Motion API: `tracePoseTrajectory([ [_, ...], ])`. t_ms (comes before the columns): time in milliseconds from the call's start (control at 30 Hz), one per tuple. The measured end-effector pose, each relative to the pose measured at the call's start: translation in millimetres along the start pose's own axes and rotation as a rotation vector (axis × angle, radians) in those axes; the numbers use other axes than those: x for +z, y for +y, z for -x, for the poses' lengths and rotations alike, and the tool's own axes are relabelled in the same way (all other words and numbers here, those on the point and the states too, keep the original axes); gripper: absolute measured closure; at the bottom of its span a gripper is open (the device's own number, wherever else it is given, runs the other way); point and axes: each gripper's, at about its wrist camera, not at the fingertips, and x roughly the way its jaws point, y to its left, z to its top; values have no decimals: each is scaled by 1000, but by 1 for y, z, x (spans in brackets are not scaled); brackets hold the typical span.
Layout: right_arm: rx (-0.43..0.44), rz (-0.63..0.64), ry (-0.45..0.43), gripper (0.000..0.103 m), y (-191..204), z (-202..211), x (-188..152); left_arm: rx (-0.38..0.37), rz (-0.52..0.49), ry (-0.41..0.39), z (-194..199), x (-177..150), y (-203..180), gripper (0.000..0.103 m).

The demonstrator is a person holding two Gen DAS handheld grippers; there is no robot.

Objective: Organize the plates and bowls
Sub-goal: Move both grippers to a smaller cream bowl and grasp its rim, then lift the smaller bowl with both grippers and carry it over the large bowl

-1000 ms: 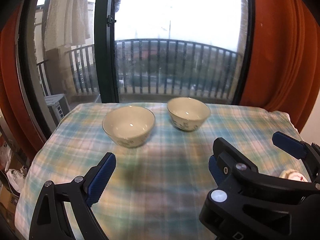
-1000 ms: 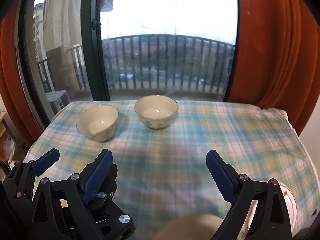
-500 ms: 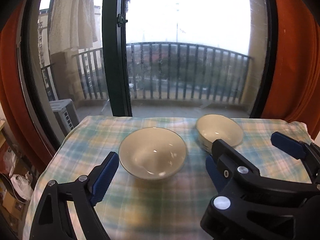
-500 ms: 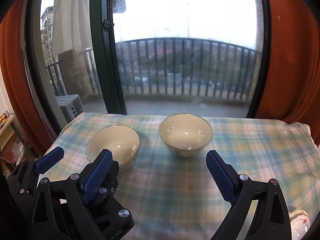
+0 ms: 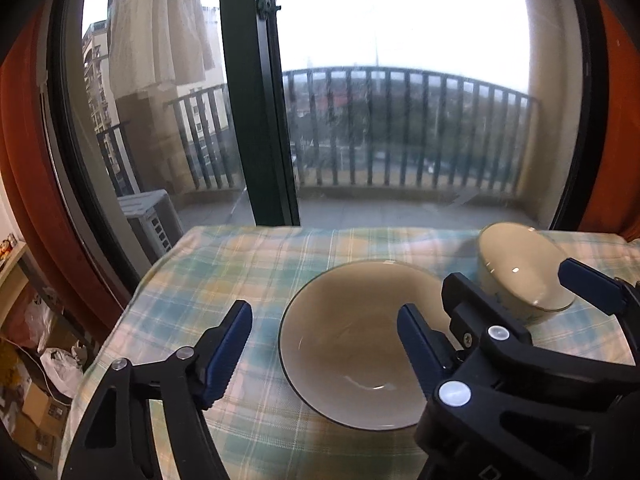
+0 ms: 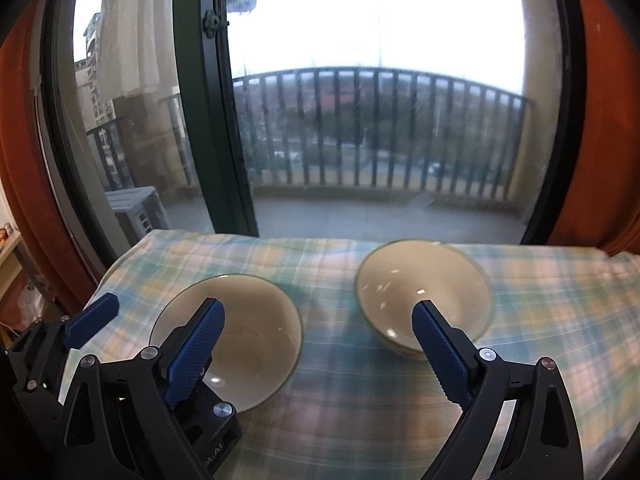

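Note:
Two cream bowls stand side by side on a plaid tablecloth point(image 5: 240, 264). In the left wrist view the left bowl point(image 5: 352, 344) lies just ahead of my open left gripper point(image 5: 324, 340), its left rim between the fingers; the right bowl point(image 5: 524, 268) sits behind the right gripper's frame. In the right wrist view the left bowl point(image 6: 248, 320) is at lower left and the right bowl point(image 6: 424, 288) is ahead. My open right gripper point(image 6: 316, 340) hovers between them, its right fingertip point(image 6: 436, 344) over the right bowl's near rim.
The table point(image 6: 560, 280) ends at a glass balcony door with a dark green frame point(image 5: 260, 120). Orange curtains point(image 6: 600, 100) hang on both sides. Bags and boxes point(image 5: 32, 380) lie on the floor left of the table.
Both grippers have moved forward toward the bowls, which now look larger and closer. The left gripper now straddles the left bowl's rim. Both stay open.

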Motion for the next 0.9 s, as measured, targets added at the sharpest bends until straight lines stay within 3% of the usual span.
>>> tracePoseTrajectory([
  [167,20,18,51,26,6,-22,-4,27,29,42,-18,-4,4,43],
  [300,36,32,73,39,11,-34,-7,27,51,60,-25,-8,6,46],
  [367,39,34,78,44,12,-39,-8,27,49,62,-27,-8,5,58],
  [467,56,22,97,54,12,-44,-10,25,47,78,-32,-8,3,69],
  [633,74,19,127,66,10,-51,-14,22,40,97,-37,-12,1,72],
  [700,75,27,124,76,11,-51,-14,29,40,95,-37,-12,1,73],
  [900,59,26,129,80,11,-49,-14,33,48,103,-37,-13,2,75],
])
